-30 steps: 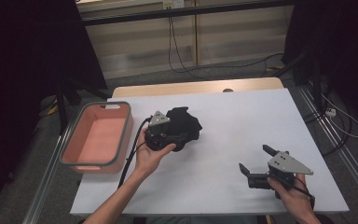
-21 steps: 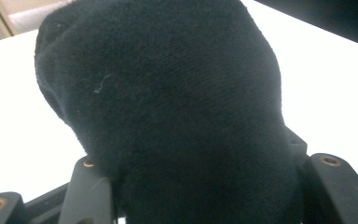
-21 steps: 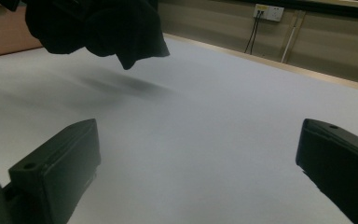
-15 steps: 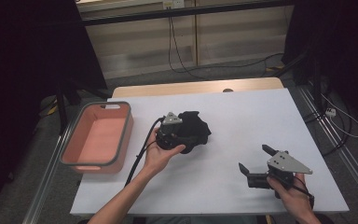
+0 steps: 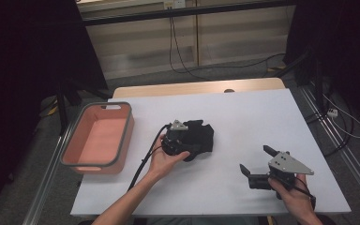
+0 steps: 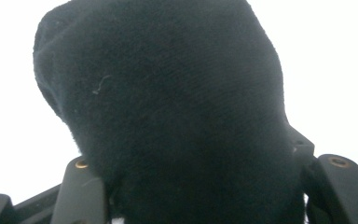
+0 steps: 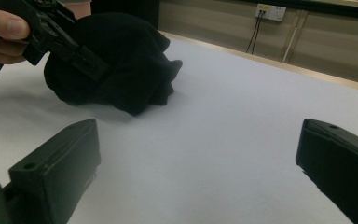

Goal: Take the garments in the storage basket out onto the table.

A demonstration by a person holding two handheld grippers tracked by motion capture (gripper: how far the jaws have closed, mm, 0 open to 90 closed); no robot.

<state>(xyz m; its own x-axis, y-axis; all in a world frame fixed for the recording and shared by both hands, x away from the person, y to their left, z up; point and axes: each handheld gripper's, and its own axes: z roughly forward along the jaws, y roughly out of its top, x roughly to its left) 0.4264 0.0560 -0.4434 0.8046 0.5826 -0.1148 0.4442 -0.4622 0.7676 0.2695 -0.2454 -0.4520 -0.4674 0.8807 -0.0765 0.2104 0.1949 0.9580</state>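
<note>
A bunched black cloth (image 5: 202, 135) lies on the white table (image 5: 248, 108) near its middle. My left gripper (image 5: 191, 142) comes at the cloth from the left, jaws buried in it. In the left gripper view the cloth (image 6: 168, 102) bulges out between the two jaws, which press its sides. The right gripper view shows the cloth (image 7: 130, 70) resting on the tabletop with the left gripper (image 7: 70, 44) and a hand on its left side. My right gripper (image 5: 255, 159) rests low at the front right, open, and I see bare table between its jaws (image 7: 200, 149).
A pink basin (image 5: 124, 140) with a grey rim stands at the table's left edge. The left gripper's cable (image 5: 143, 161) trails toward the front. Beyond the table's wooden far edge (image 5: 197, 88), cables run over the floor.
The left hand has carried the cloth to the right, away from the basin, and lower, down to the tabletop. The right gripper has stayed where it was.
</note>
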